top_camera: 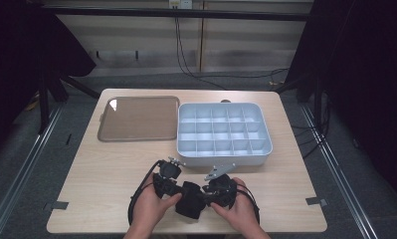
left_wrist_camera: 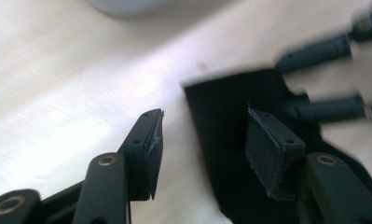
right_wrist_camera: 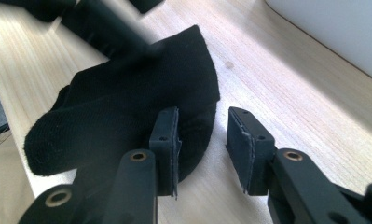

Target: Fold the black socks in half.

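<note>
Near the wooden table's (top_camera: 111,164) front edge, both grippers, left (left_wrist_camera: 202,140) and right (right_wrist_camera: 202,140), stand wide open flanking a black sock (top_camera: 190,199), probably poised to pinch it.

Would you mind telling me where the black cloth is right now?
In the high view, the black cloth lies near the table's front edge, between the left gripper and right gripper, in front of the white compartment box.

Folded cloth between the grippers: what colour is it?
Plain black cloth, no pattern; clearest in the right gripper view.
</note>
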### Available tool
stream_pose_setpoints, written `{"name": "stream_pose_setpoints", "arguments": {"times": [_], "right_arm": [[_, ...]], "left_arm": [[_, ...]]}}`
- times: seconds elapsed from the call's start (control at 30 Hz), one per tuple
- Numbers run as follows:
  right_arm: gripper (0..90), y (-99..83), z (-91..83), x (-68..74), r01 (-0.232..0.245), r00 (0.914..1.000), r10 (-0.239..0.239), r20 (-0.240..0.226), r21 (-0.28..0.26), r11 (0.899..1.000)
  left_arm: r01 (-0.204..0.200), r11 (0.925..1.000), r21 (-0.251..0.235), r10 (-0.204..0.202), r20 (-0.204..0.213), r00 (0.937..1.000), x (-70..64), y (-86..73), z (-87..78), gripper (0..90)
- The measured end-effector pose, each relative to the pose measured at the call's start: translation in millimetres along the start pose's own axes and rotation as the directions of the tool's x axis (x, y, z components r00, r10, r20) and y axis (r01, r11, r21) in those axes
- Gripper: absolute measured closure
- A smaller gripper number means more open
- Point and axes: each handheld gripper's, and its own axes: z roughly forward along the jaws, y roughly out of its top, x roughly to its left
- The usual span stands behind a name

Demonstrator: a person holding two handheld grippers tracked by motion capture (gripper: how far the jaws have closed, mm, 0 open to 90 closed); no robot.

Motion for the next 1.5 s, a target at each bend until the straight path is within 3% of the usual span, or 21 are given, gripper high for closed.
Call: {"name": "stream_pose_setpoints", "arguments": {"times": [0.03, 0.17, 0.3, 0.43, 0.5, 0.8, 1.17, 1.5], "right_arm": [[64.6, -0.3, 0.6, 0.2, 0.007, 1.0, -0.007, -0.005, -0.007, 1.0], [64.6, -0.7, 1.3, 1.1, 0.021, 0.9998, -0.021, 0.003, -0.008, 1.0], [64.6, -1.2, 1.9, 1.2, 0.021, 0.9998, -0.021, 0.002, -0.011, 1.0], [64.0, -0.9, 2.1, 0.0, 0.021, 0.9997, -0.021, 0.011, -0.019, 1.0], [63.4, -0.2, 1.9, -1.3, 0.013, 0.9998, -0.012, 0.017, -0.02, 1.0], [53.1, 4.8, 0.2, -14.8, -0.012, 0.9991, 0.014, 0.041, -0.045, 0.999], [46.4, 18.6, -21.0, -9.5, -0.041, 0.9988, 0.045, 0.021, -0.134, 0.99], [42.7, 18.8, -4.0, 2.7, -0.04, 0.9991, 0.038, -0.015, -0.088, 0.995]], "left_arm": [[0.03, 0.9993, -0.023, -0.03, -0.003, 0.9995, 1.0, 1.9, 1.0, 46.7], [-0.006, 0.9997, 0.022, 0.007, -0.024, 0.9997, 4.0, 2.2, 11.4, 47.7], [-0.007, 0.9999, 0.009, 0.007, -0.027, 0.9996, 2.0, -1.3, 15.0, 50.1], [0.018, 0.9998, 0.011, -0.018, -0.014, 0.9997, 6.1, -2.4, 8.8, 47.5], [0.039, 0.9991, -0.013, -0.039, 0.004, 0.9992, 11.5, -6.5, 2.7, 42.8], [0.024, 0.9957, -0.089, -0.025, -0.011, 0.9996, 34.5, -26.8, -16.2, 34.4], [0.027, 0.9944, -0.102, -0.03, -0.022, 0.9993, 42.8, -36.0, -21.9, 33.6], [0.028, 0.9954, -0.092, -0.031, -0.027, 0.9992, 45.2, -40.4, -17.8, 33.2]]}}
